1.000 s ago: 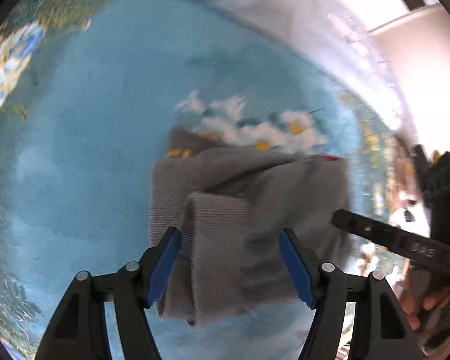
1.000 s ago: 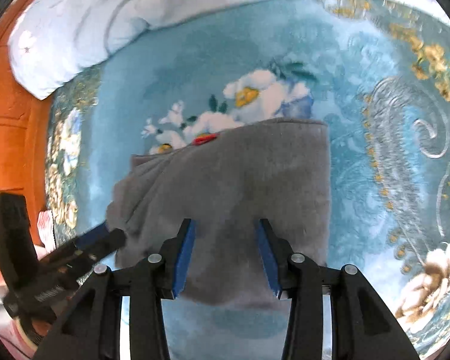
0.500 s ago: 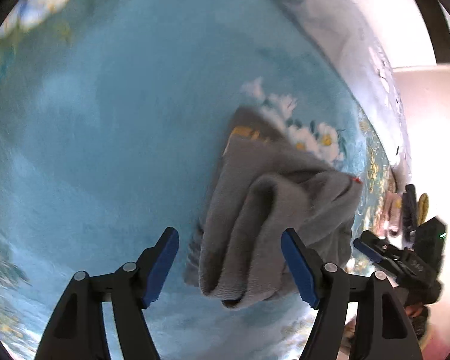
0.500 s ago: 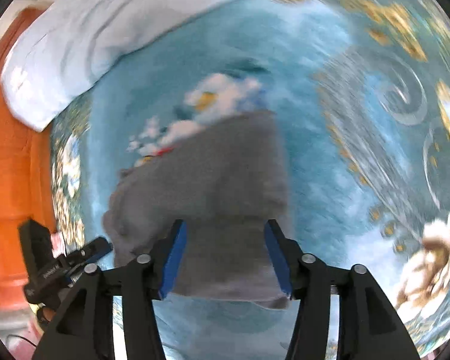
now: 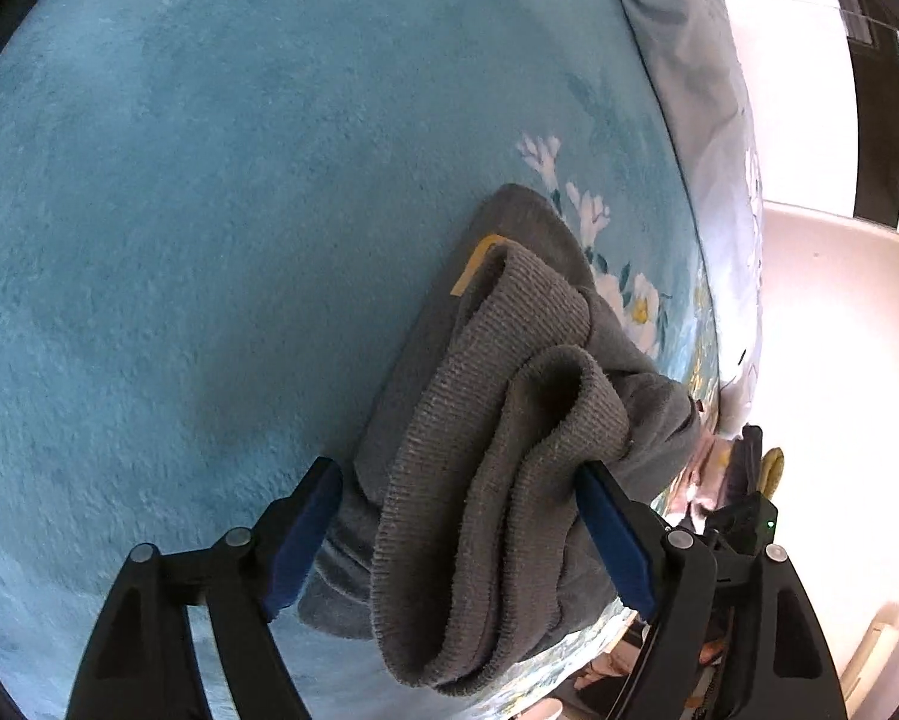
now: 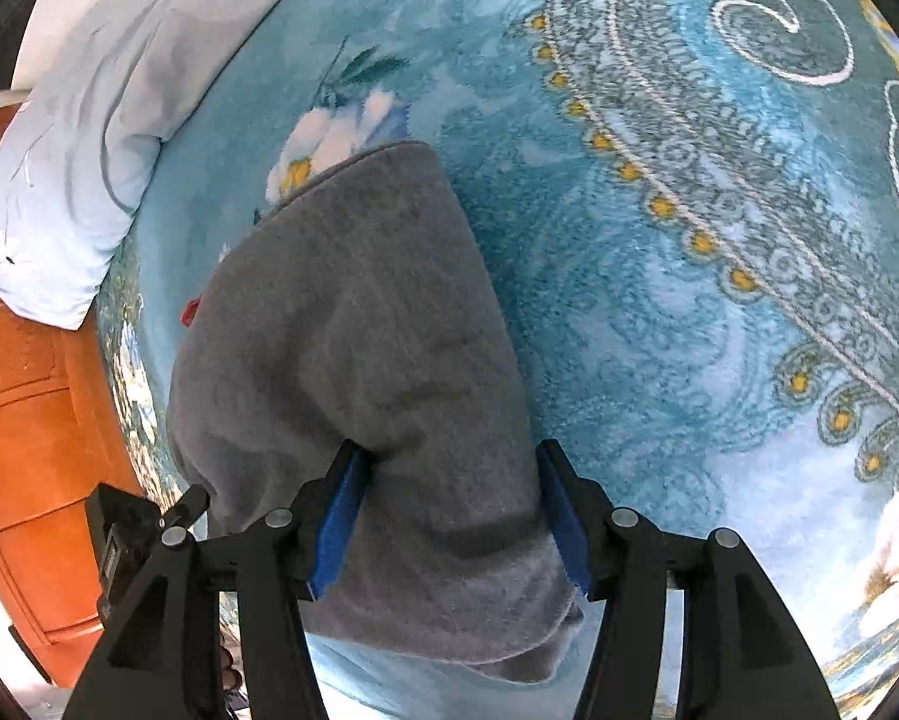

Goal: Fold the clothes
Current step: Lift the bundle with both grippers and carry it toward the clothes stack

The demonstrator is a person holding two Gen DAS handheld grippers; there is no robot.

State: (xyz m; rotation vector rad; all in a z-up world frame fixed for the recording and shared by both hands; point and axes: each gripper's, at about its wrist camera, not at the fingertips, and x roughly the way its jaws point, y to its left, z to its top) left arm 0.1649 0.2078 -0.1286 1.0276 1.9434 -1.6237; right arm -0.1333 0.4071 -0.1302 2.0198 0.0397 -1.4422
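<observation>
The grey garment (image 5: 509, 432) is soft matt cloth, fleecy with ribbed knit cuffs. The blue blanket (image 6: 659, 312) looks plush and fuzzy. The pillow (image 6: 83, 138) is smooth cloth; the headboard (image 6: 23, 432) glossy wood.

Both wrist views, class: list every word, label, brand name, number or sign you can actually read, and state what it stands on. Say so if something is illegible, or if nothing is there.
No readable text in either view.
Yellow tag on the grey garment: no lettering can be made out.
Red tag at the garment's edge: too small to read.
Blue floral blanket: pattern only, no words.
</observation>
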